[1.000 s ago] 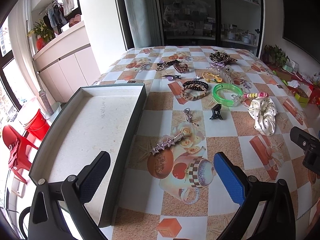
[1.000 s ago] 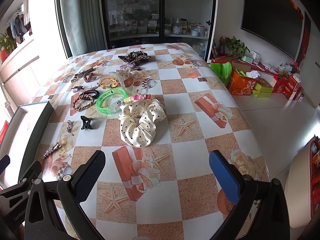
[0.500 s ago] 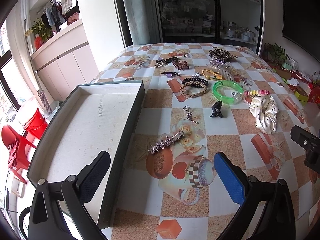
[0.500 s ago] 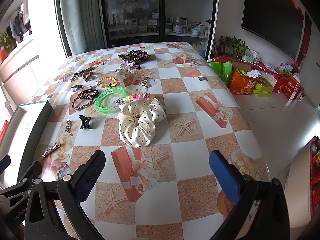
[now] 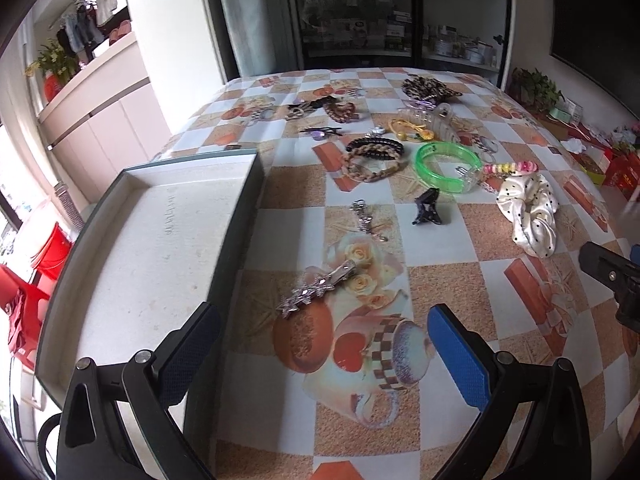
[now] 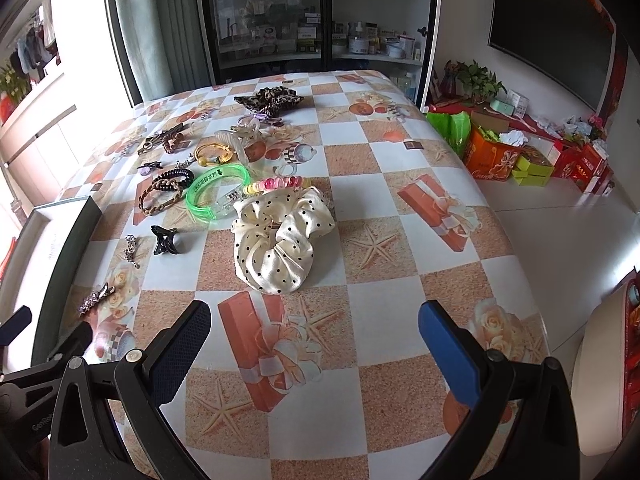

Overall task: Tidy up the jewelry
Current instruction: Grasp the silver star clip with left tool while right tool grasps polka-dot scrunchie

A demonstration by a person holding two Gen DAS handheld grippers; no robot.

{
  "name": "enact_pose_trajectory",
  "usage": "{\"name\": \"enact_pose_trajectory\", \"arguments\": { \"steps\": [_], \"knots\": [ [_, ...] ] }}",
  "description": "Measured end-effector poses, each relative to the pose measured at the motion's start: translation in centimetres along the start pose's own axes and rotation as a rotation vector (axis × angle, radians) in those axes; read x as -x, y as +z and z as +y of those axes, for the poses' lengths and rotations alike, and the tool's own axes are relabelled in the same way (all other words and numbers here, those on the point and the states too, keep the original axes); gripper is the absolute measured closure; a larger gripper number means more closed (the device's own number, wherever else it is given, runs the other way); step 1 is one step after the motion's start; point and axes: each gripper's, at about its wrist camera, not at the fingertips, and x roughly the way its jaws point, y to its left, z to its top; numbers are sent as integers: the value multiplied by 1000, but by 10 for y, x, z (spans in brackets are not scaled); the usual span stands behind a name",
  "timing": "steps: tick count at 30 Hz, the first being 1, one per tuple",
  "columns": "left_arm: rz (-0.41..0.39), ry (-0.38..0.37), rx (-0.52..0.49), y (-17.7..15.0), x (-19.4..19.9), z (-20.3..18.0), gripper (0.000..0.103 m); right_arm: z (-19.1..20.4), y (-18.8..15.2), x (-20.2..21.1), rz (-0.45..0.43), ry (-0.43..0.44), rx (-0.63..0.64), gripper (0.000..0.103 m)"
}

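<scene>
Left gripper (image 5: 320, 344): spread wide, nothing between the fingers, hung low over the table near the tray's right wall.
Right gripper (image 6: 312, 340): spread wide too, empty, above a gift-box print on the cloth.
Tray (image 5: 240, 216): open and shallow, pale lining, dark rim; at 9 o'clock of the left view, nothing seen lying in it.
Star clip (image 5: 316, 290): silver, flat on the table just right of the tray, at 12 o'clock of the left gripper.
Keychain (image 5: 366, 220): small, metal, beyond the star clip.
Claw clip (image 5: 428, 212): black, at 3 o'clock of the keychain, apart from it.
Scrunchie (image 6: 280, 236): cream with black dots, at 12 o'clock of the right gripper, near it.
Bangle (image 6: 216, 196): clear green, just beyond the scrunchie at 10 o'clock, beside a bead bracelet (image 6: 276, 185).
Braided band (image 5: 372, 168): tan, touched a black coil tie (image 5: 376, 146).
Far pile: leopard scrunchie (image 6: 268, 100), yellow cord (image 6: 214, 152), clear clips and small pieces, well apart from both grippers.
Table (image 6: 400, 264): checked orange-and-white cloth.
</scene>
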Motion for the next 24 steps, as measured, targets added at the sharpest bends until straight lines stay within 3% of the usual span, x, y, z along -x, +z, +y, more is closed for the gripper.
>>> {"name": "enact_pose_trajectory", "arguments": {
  "steps": [7,13,19,21,23,24],
  "knots": [
    [32,-46,-112,13,-26,-18,0,-1,20,-32,88,63,-21,0],
    [110,-55,-78,17,-55,-11,0,14,38,-68,139,73,11,0],
    [121,-79,-70,18,-61,-11,0,28,46,-90,155,60,30,1],
    [122,-96,-73,18,-59,-13,5,29,47,-93,155,55,31,8],
    [123,-124,-77,18,-57,-14,17,31,46,-95,157,62,33,23],
    [125,-140,-76,17,-55,-15,24,32,46,-93,149,56,39,25]
  ]
}}
